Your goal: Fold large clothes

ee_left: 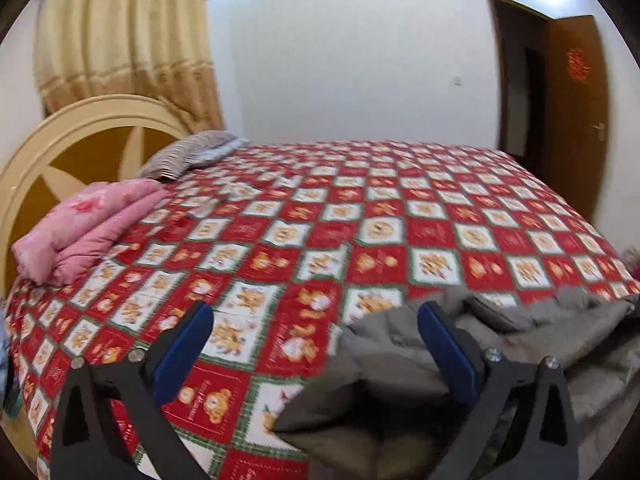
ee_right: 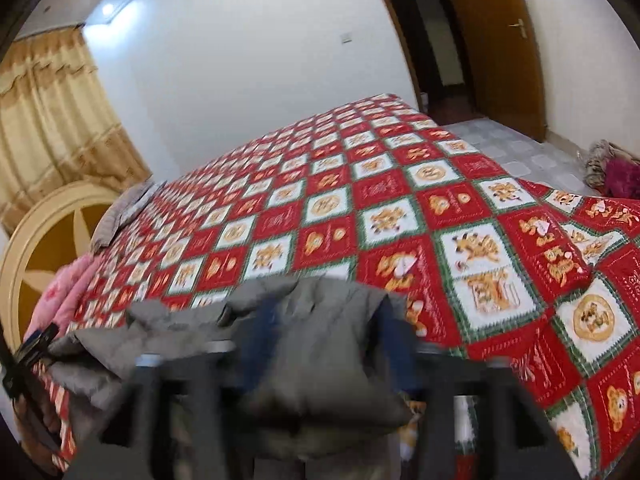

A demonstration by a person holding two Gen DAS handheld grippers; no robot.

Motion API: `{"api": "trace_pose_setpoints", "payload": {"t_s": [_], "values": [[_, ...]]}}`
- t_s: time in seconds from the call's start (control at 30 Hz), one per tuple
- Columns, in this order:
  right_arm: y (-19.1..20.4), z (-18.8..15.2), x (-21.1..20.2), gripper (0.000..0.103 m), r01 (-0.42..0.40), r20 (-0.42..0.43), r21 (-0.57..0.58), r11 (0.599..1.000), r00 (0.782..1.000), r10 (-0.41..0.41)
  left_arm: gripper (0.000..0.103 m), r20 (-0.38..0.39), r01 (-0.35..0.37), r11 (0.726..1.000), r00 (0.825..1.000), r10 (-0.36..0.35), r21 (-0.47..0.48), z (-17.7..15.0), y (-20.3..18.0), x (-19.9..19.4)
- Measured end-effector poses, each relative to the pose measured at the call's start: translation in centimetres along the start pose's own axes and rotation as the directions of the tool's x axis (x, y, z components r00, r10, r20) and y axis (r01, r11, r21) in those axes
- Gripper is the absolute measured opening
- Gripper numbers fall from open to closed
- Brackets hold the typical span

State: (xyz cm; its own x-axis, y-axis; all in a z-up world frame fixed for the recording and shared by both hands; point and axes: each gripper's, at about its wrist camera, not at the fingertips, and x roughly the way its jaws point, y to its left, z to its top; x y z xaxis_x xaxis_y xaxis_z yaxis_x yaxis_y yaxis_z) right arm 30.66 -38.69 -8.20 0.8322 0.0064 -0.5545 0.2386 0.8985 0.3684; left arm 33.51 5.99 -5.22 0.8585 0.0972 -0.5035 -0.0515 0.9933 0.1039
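Observation:
A large grey-olive padded coat [ee_left: 500, 344] lies crumpled at the near edge of a bed with a red, white and green checked cover [ee_left: 360, 216]. My left gripper [ee_left: 316, 320] is open and empty, its blue pads wide apart; the coat's left end lies under its right finger [ee_left: 448, 344]. In the right wrist view the coat [ee_right: 312, 340] bulges up between the blue pads of my right gripper [ee_right: 328, 336], which is blurred; the pads sit on either side of a bunch of the fabric. The left gripper shows at the far left [ee_right: 32, 344].
A folded pink quilt [ee_left: 88, 224] and a striped pillow [ee_left: 188, 154] lie by the round headboard [ee_left: 60, 148]. Curtains hang behind. A brown door [ee_left: 576, 100] stands open at the far right. Clothes [ee_right: 612, 172] lie on the floor past the bed.

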Motion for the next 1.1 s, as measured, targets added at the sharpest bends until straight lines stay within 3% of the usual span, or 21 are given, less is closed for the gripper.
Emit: {"api": "trace_pose_setpoints", "payload": {"t_s": [0.13, 0.23, 0.33, 0.47, 0.57, 0.67, 0.8, 0.93, 1.0, 1.1], "values": [[-0.1, 1.3, 0.4, 0.074, 0.046, 0.059, 0.035, 0.998, 0.997, -0.048, 0.103, 0.004, -0.115, 0.992, 0.993, 0.116, -0.056, 1.2, 0.2, 1.3], [1.7, 0.6, 0.3, 0.074, 0.045, 0.080, -0.026, 0.999, 0.996, -0.043, 0.103, -0.002, -0.197, 0.972, 0.980, 0.199, -0.125, 2.1, 0.7, 1.5], [3.4, 0.2, -0.3, 0.074, 0.061, 0.143, -0.093, 0.994, 0.989, -0.048, 0.103, -0.017, -0.213, 0.961, 0.977, 0.214, -0.176, 3.2, 1.1, 2.1], [4.0, 1.5, -1.3, 0.074, 0.075, 0.196, -0.075, 0.994, 0.979, -0.059, 0.103, -0.015, -0.246, 0.950, 0.969, 0.247, -0.192, 4.6, 1.2, 1.9], [4.4, 1.8, -1.8, 0.074, 0.044, 0.186, -0.073, 0.996, 0.982, -0.030, 0.103, 0.022, -0.209, 0.956, 0.976, 0.218, -0.204, 4.1, 0.6, 0.7], [6.0, 0.6, -0.8, 0.074, 0.036, 0.118, -0.103, 0.994, 0.993, -0.024, 0.103, 0.022, -0.178, 0.973, 0.983, 0.183, -0.149, 2.4, -1.9, 0.4], [9.7, -2.6, 1.1, 0.074, -0.007, 0.002, -0.182, 0.983, 1.000, 0.008, 0.103, 0.023, -0.144, 0.990, 0.989, 0.144, 0.007, -0.4, -7.6, 0.8], [13.0, -5.9, 4.2, 0.074, 0.008, -0.085, -0.314, 0.949, 0.996, -0.037, 0.103, 0.051, -0.187, 0.962, 0.982, 0.180, 0.198, -2.2, -12.5, 2.7], [13.0, -6.6, 5.4, 0.074, 0.034, -0.085, -0.323, 0.946, 0.994, -0.065, 0.103, 0.027, -0.223, 0.949, 0.974, 0.223, 0.222, -2.4, -13.2, 4.5], [12.0, -7.0, 7.2, 0.074, 0.049, -0.106, -0.294, 0.955, 0.991, -0.083, 0.103, -0.059, -0.203, 0.959, 0.974, 0.219, 0.198, -2.6, -12.6, 7.2]]}}
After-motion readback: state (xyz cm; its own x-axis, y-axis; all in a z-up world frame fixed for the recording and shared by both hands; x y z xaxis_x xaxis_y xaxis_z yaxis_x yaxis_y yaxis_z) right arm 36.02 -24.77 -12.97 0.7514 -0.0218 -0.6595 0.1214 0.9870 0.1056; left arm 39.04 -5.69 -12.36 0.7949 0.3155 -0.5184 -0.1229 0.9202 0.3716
